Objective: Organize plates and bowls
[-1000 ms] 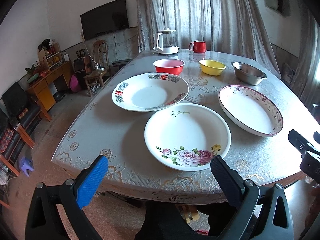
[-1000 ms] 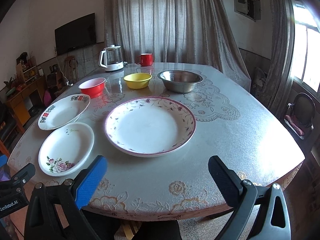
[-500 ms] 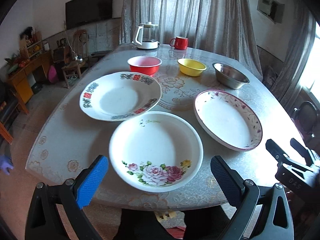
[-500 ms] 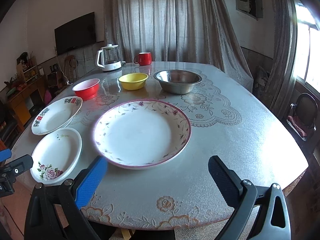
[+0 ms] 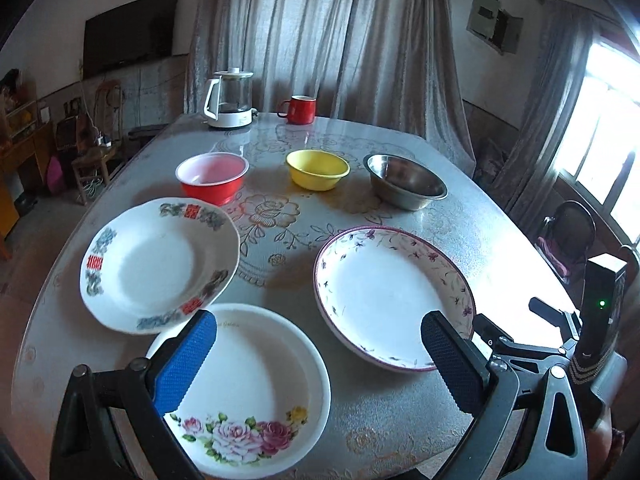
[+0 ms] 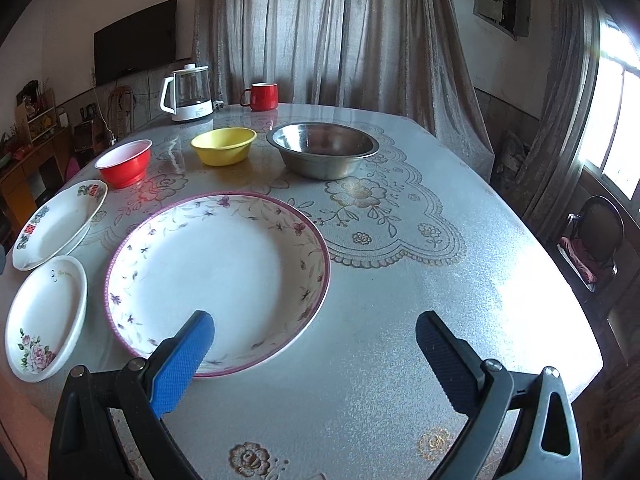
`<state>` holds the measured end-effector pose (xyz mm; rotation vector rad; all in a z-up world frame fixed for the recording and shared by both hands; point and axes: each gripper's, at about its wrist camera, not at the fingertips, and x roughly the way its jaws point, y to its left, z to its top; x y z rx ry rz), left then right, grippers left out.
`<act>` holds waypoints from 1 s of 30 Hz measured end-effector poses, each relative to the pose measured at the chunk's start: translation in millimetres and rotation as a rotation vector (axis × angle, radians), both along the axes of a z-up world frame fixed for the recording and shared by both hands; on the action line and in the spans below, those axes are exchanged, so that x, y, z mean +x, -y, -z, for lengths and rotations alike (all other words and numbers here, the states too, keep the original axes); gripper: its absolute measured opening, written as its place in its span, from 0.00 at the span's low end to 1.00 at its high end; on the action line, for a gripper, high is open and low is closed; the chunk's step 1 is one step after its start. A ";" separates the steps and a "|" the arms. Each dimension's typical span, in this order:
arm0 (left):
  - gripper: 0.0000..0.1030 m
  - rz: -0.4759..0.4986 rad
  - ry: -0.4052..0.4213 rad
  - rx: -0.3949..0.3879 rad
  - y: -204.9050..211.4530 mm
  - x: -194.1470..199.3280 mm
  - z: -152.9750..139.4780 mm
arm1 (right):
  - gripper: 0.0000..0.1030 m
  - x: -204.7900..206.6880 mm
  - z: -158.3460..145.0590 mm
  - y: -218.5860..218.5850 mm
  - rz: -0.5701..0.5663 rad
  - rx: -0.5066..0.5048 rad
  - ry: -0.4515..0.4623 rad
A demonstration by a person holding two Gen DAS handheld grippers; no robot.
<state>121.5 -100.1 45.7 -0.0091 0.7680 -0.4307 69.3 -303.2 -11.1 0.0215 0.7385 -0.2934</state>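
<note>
Three plates lie on the table: a rose plate (image 5: 248, 392) nearest, a red-and-green patterned plate (image 5: 156, 268) behind it at left, and a large purple-rimmed plate (image 5: 392, 292) at right. Behind stand a red bowl (image 5: 212, 176), a yellow bowl (image 5: 318, 168) and a steel bowl (image 5: 404, 186). My left gripper (image 5: 320, 364) is open and empty above the rose plate. My right gripper (image 6: 316, 356) is open and empty over the near edge of the purple-rimmed plate (image 6: 216, 276). The right view also shows the rose plate (image 6: 44, 316), the red bowl (image 6: 124, 162), the yellow bowl (image 6: 224, 146) and the steel bowl (image 6: 322, 148).
A glass kettle (image 5: 230, 100) and a red mug (image 5: 298, 109) stand at the table's far edge. The table (image 6: 440, 280) has a floral cover. Chairs stand at the right (image 6: 592, 240) and far left. Curtains hang behind.
Both grippers have moved forward over the table. The left one now hangs above the rose plate, the right one over the purple-rimmed plate's near edge. Both stay open.
</note>
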 end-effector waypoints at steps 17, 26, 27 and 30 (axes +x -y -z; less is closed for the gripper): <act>0.93 0.013 -0.126 0.044 33.4 97.4 34.8 | 0.73 50.7 22.6 48.4 -0.044 0.199 -0.127; 0.69 0.076 -0.212 0.101 48.8 120.8 64.9 | 0.50 66.7 37.5 61.4 -0.071 0.349 -0.192; 0.63 0.082 -0.227 0.113 50.5 122.9 67.7 | 0.48 67.8 38.3 61.8 -0.080 0.364 -0.193; 0.53 0.100 -0.278 0.094 51.7 127.2 74.1 | 0.40 70.1 37.9 63.9 -0.100 0.404 -0.195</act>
